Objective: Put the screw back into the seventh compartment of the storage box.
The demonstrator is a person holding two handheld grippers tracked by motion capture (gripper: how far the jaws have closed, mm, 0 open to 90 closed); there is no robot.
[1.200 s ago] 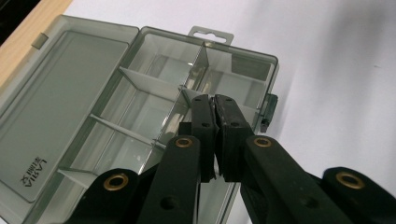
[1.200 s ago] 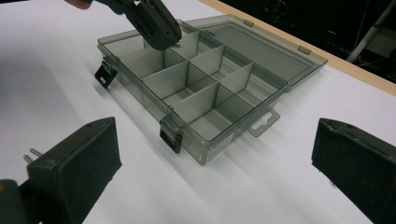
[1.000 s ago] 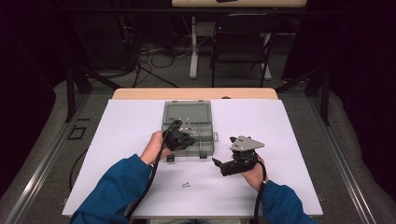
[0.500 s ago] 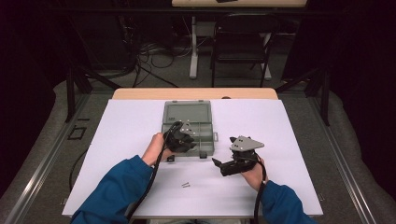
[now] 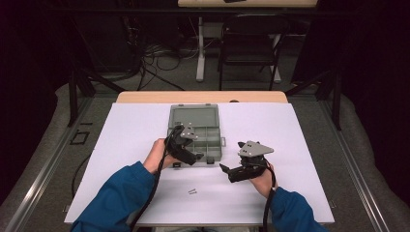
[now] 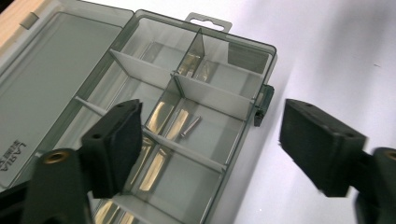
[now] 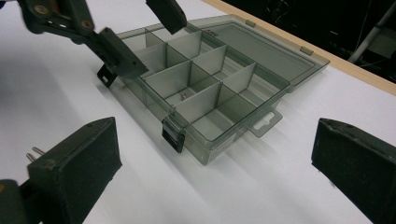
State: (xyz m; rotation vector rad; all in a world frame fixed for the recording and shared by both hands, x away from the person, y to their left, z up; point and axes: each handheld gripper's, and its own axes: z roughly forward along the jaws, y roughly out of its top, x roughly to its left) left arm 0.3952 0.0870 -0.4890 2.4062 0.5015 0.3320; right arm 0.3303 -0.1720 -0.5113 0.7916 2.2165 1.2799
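A smoke-grey plastic organiser box (image 5: 209, 140) lies open on the white table, its lid (image 5: 193, 117) folded back to the far side. My left gripper (image 5: 193, 153) hovers over the box's near left compartments (image 6: 201, 140). Its jaws have just been opening, stand wide apart (image 6: 212, 144) and have nothing between them. Below them a small screw (image 6: 190, 126) lies on a compartment floor (image 7: 183, 96). My right gripper (image 5: 227, 169) rests to the right of the box and points at it, open and empty (image 7: 215, 163). From there the left gripper (image 7: 142, 35) is seen above the box.
Two loose screws (image 5: 192, 192) lie on the white sheet (image 5: 290, 159) in front of the box, between my two arms (image 7: 36, 151). The box's black latches (image 7: 173, 135) hang open on its near side. A wooden table edge (image 5: 145, 96) runs beyond the lid.
The left gripper's jaws have spread apart over the box and the hand has shifted only slightly. The right gripper has kept still.
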